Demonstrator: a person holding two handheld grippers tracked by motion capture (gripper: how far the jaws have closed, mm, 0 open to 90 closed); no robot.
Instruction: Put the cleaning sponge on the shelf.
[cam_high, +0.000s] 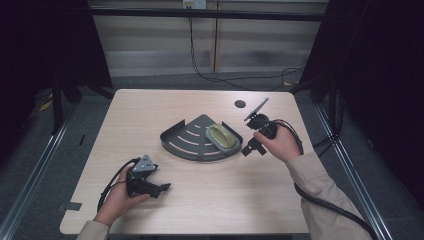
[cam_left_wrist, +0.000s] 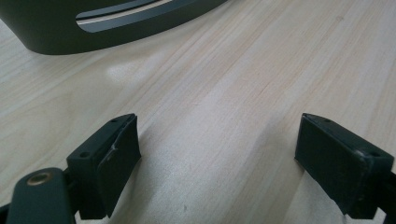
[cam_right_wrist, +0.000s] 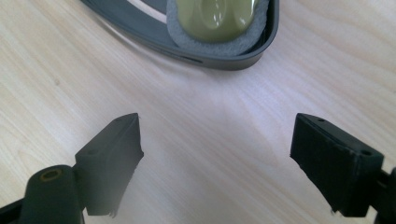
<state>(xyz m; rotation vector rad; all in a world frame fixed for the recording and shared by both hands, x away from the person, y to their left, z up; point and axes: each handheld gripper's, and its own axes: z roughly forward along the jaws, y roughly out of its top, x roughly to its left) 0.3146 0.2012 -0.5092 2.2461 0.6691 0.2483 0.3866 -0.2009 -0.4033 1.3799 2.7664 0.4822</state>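
**Ana:** High view first: where does everything sit?

**Ben:** A dark grey tray (cam_high: 192, 140), shaped like a quarter circle with slots in its floor, lies at the middle of the frame on the desk (cam_high: 150, 110). An olive-green dish on a grey pad (cam_high: 222, 137) rests in the tray's right corner. The right gripper (cam_high: 251, 148) hangs just right of that corner, close to the rim. The left gripper (cam_high: 164, 187) sits at the lower left of the frame, well apart from the tray.

**Ana:** And the fingers?

**Ben:** Both pairs stand wide apart with nothing between them. In the right gripper view, bare desk (cam_right_wrist: 210, 140) shows between the two black fingers (cam_right_wrist: 112, 158), and the dish (cam_right_wrist: 215, 18) with the tray's corner (cam_right_wrist: 243, 58) lies at the top centre. In the left gripper view, the fingers (cam_left_wrist: 109, 163) also frame bare desk, and the tray's curved wall (cam_left_wrist: 56, 37) sits in the upper left.

**Ana:** So the right one looks about to reach for the dish or the tray corner. How would you do it well?

**Ben:** I'd judge the corner is already roughly centred ahead, so go straight forward. Keep the fingers spread until they straddle what you mean to take. The dish looks glossy and rounded, likely slippery, so take the pad's edge or the rim squarely, and close slowly. The tray may slide; the left gripper could come up and steady the curved wall.
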